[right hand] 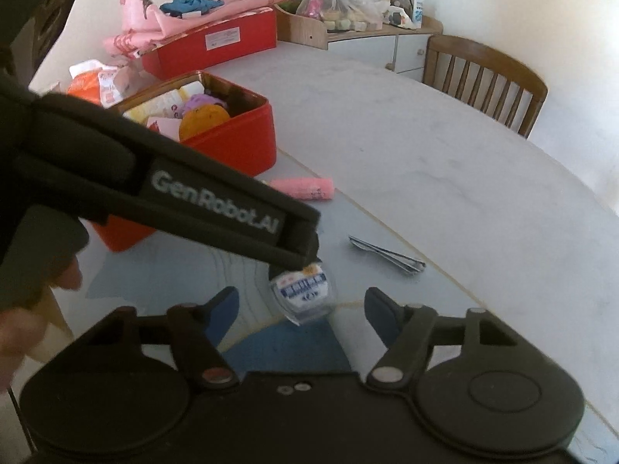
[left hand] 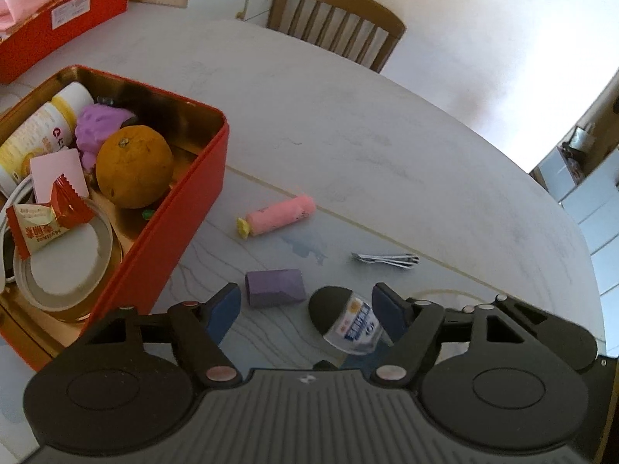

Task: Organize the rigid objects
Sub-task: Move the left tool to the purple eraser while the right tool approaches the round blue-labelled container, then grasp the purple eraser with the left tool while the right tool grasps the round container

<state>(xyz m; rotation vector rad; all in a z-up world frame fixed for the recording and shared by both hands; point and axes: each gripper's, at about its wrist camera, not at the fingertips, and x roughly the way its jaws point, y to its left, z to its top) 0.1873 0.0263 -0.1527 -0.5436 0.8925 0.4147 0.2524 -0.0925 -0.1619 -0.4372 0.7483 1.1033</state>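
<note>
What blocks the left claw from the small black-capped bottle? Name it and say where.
Nothing visible does. The left claw is open, and the small bottle lies on the table between its fingers, close against the right-hand one. The purple block sits just beyond the bottle, toward the other finger.

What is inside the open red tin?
The red tin holds an orange, purple lump, white bottle, pink card, wrapped candy and round lid. Anything beneath them is hidden.
</note>
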